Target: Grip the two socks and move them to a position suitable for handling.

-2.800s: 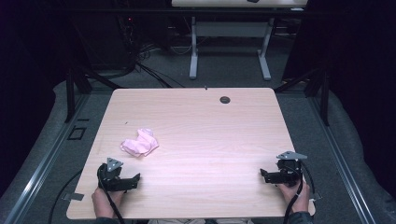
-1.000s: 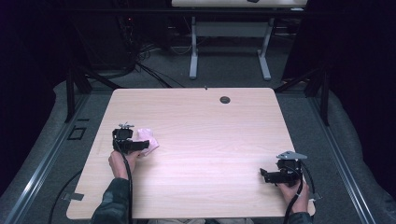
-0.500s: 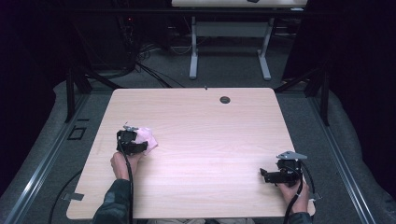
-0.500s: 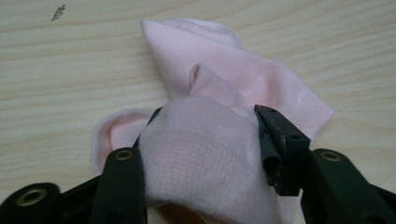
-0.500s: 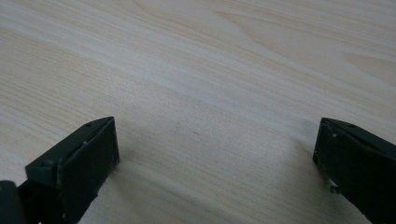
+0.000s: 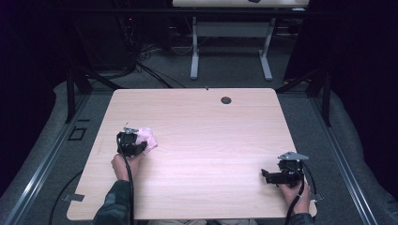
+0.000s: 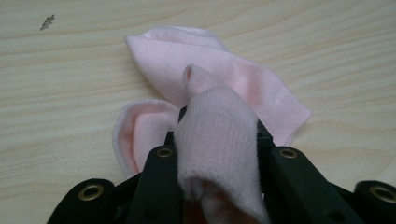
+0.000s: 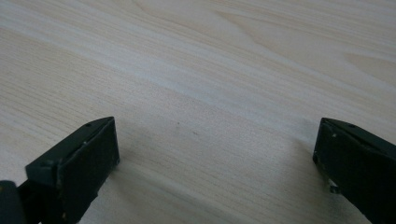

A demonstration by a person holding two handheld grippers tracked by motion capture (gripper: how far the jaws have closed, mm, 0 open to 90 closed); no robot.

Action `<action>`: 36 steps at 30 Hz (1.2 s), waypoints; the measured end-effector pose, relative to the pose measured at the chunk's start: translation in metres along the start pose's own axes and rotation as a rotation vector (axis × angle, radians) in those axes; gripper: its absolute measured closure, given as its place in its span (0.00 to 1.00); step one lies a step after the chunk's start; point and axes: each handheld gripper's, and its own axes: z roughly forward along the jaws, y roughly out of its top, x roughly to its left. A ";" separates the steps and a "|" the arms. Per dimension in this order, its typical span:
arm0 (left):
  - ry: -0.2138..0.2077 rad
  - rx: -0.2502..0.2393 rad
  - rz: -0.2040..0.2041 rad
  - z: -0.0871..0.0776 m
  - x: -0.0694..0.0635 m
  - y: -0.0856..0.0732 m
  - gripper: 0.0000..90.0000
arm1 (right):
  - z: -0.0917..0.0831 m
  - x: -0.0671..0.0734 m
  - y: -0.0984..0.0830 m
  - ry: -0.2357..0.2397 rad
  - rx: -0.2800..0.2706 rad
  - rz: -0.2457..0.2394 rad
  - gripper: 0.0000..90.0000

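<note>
1. The pink sock (image 7: 219,93) is lying crumpled on the wooden table (image 6: 206,140), at about nine o'clock from the tabletop's centre, near the left edge. In the left gripper view a fold of it is bunching up between the two black jaws, while the rest is spreading flat on the wood toward twelve o'clock, cuff end trailing to about two o'clock.

2. The left gripper (image 6: 136,142) is sitting right on the sock's near side. Its jaws have just been closing, and they are now pinching that raised fold, with cloth pressing against both inner faces.

3. The right gripper (image 6: 274,176) is resting well apart, at about four o'clock on the table, jaws spread wide over bare wood and holding nothing.

4. The step in hand looks like picking the sock up by one fold.

5. What could go wrong:
   - The grip is taking only a soft ridge of knit, so a quick lift could let the cloth slide out.
   - The sock is folded over itself, so it may be hanging in a tangle rather than opening out, leaving the right gripper no clean edge to take.
   - Dragging instead of lifting could be pushing the sock toward the nine o'clock table edge.
</note>
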 end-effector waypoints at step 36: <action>-0.215 -0.166 0.201 -0.065 -0.072 0.024 0.82 | 0.000 0.000 0.000 0.000 -0.001 0.001 0.00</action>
